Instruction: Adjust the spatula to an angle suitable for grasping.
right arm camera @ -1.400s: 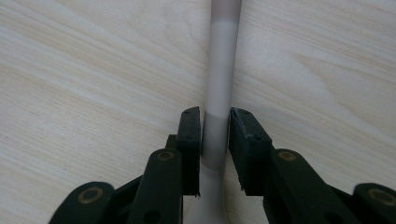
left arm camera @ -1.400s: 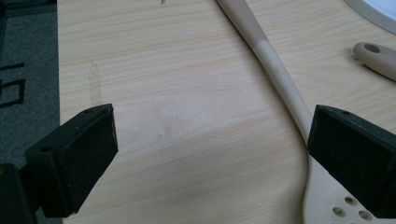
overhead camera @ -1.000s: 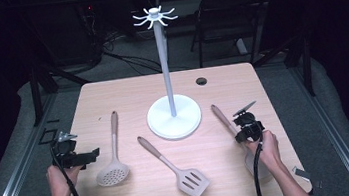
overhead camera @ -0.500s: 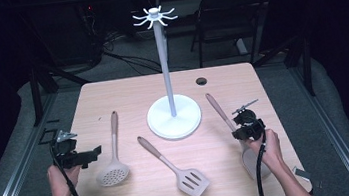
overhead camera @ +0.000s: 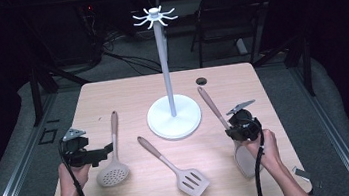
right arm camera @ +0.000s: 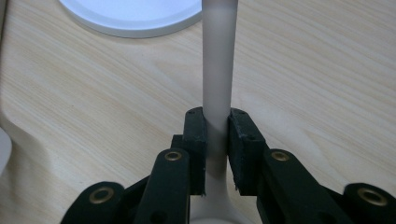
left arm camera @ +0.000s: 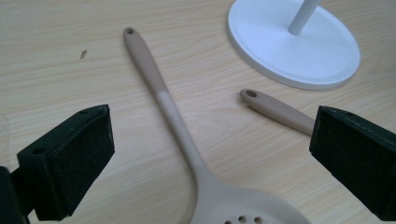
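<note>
At the lower right of the high view, my right gripper (overhead camera: 232, 128) is clamped on a spoon's (overhead camera: 212, 107) handle, angling its tip toward the white hook stand (overhead camera: 173, 118) for hanging, while my left gripper (overhead camera: 102, 152) hovers wide open beside the skimmer (overhead camera: 114, 153).

There are three cooking tools: one spoon with holes (overhead camera: 113, 172) just beside the left gripper (overhead camera: 100, 154), one flipper with slots (overhead camera: 191, 182) between the grippers, and one spoon (overhead camera: 212, 106) in the right gripper (overhead camera: 233, 132). One white stand (overhead camera: 174, 119) is near them.
</note>
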